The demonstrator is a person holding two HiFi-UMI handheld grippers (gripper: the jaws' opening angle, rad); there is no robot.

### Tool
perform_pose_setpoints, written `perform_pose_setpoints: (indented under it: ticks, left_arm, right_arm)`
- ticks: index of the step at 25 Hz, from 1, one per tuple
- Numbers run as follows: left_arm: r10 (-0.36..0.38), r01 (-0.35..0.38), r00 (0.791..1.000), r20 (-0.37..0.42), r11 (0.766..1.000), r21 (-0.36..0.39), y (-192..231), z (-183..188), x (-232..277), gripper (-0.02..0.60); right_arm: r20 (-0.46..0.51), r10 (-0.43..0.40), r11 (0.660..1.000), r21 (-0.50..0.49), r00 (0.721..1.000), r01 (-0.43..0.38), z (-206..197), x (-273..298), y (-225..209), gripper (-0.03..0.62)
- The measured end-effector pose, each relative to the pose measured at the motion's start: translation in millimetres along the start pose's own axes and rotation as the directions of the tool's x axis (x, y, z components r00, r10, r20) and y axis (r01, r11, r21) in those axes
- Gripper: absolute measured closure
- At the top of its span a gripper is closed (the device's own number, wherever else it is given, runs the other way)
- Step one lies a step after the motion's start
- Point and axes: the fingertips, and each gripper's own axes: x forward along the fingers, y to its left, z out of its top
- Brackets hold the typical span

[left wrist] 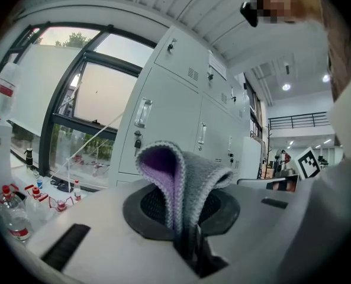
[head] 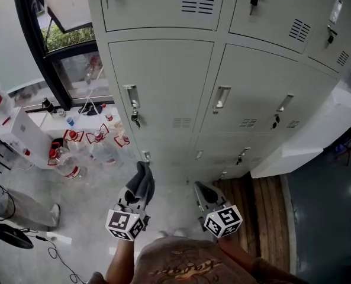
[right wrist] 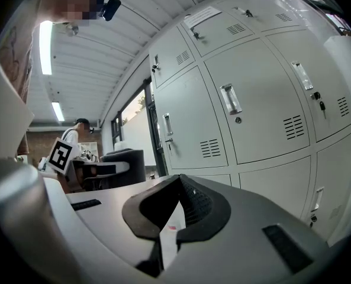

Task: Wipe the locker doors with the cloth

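Before lockers (head: 163,81), left claw (head: 141,185) pinching cloth (left wrist: 187,176)

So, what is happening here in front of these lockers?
A person stands facing a bank of grey lockers with a tool in each hand. The left tool is shut on a folded grey cloth with a purple inner side, held up towards the doors and apart from them. The right tool is beside it, shut and holding nothing. Wiping is not yet under way.
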Motion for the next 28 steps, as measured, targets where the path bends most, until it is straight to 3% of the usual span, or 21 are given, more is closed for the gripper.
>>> perform_pose_setpoints:
  ticks: [4,28]
  left_arm:
    - [0.009,-0.009,1.0,-0.004,1.0,-0.026,2.0,0.7,-1.9,0.54]
    - [-0.01,0.01,1.0,-0.022,1.0,-0.011,-4.0,0.4,-7.8,0.54]
  right_arm:
    - [0.001,0.006,1.0,-0.006,1.0,-0.006,0.8,1.2,3.5,0.595]
    - [0.009,0.024,1.0,-0.002,1.0,-0.024,4.7,7.6,14.0,0.595]
